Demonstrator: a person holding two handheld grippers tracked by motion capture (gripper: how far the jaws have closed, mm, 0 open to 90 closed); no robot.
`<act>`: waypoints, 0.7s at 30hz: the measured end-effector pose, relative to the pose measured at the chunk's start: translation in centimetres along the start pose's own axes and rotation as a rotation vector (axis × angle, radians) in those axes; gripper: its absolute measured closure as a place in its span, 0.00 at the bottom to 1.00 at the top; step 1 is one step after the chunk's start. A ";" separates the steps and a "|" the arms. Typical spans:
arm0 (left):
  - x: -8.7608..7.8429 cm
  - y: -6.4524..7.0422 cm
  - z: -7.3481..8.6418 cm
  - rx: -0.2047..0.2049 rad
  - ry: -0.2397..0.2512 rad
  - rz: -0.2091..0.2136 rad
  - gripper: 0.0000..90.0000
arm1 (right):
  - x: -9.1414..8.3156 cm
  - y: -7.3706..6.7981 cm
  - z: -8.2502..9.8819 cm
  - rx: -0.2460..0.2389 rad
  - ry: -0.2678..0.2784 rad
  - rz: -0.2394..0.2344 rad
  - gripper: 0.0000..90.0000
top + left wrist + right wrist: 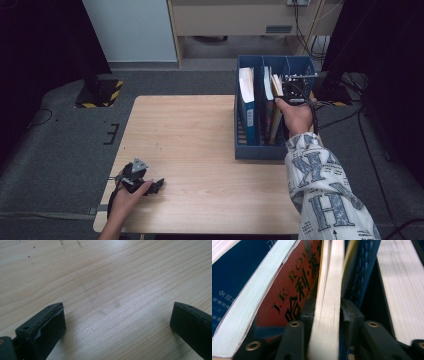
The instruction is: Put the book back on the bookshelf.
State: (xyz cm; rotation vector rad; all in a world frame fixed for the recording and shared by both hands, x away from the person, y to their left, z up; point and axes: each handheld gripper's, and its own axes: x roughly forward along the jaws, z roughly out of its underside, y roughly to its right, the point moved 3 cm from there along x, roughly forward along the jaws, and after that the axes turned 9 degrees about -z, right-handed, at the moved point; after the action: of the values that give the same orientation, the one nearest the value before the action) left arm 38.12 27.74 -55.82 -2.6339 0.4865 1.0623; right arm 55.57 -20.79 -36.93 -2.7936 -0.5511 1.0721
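Pale wood table (200, 150) under me, grey carpet around it, dark curtains to the sides. Starting at the left: my left gripper (155, 186) rests low near the table's front corner, jaws spread wide with nothing between them, bare wood grain (112, 290) showing in the left gripper view. I'll leave it parked; it is well apart from the work.

Moving right: the blue file box (260, 150) stands at the table's right edge, divided into slots, books upright inside. A white-edged one leans in the left slot (246, 87). My right gripper (296, 85) is down in the far right part of the box, my hand in the patterned sleeve (325, 190) behind it.

In the right gripper view the jaws are narrow and pinch a thin book (328, 315) by its cream page edge, pads on both faces. Just beside it leans a red-covered book (294, 282) with green lettering, and a blue plastic divider (362, 272) stands on the other side.

My judgement: this thin book is either being drawn out or seated. To do it well I keep the grip square, move straight along the slot, and avoid dragging the red neighbour or catching the divider.
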 end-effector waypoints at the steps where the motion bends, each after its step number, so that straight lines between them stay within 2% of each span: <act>1: 0.0 0.0 0.0 0.000 0.001 0.000 0.00 | -0.1 0.0 0.0 -0.003 0.005 0.008 0.79; 6: 0.0 0.0 0.0 0.001 0.001 0.000 0.00 | -0.1 -0.1 -0.1 -0.039 0.017 0.057 0.84; 17: 0.0 0.0 0.0 0.001 0.001 0.001 0.00 | 1.0 0.6 -1.0 -0.013 0.084 0.104 0.84; 21: 0.0 0.0 0.0 0.003 -0.001 0.001 0.00 | 1.3 0.6 -1.3 -0.012 0.082 0.107 0.84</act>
State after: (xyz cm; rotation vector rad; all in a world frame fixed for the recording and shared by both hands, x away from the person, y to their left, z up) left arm 38.12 27.73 -55.81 -2.6302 0.4894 1.0627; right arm 57.50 -20.77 -36.92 -2.8914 -0.4042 0.9694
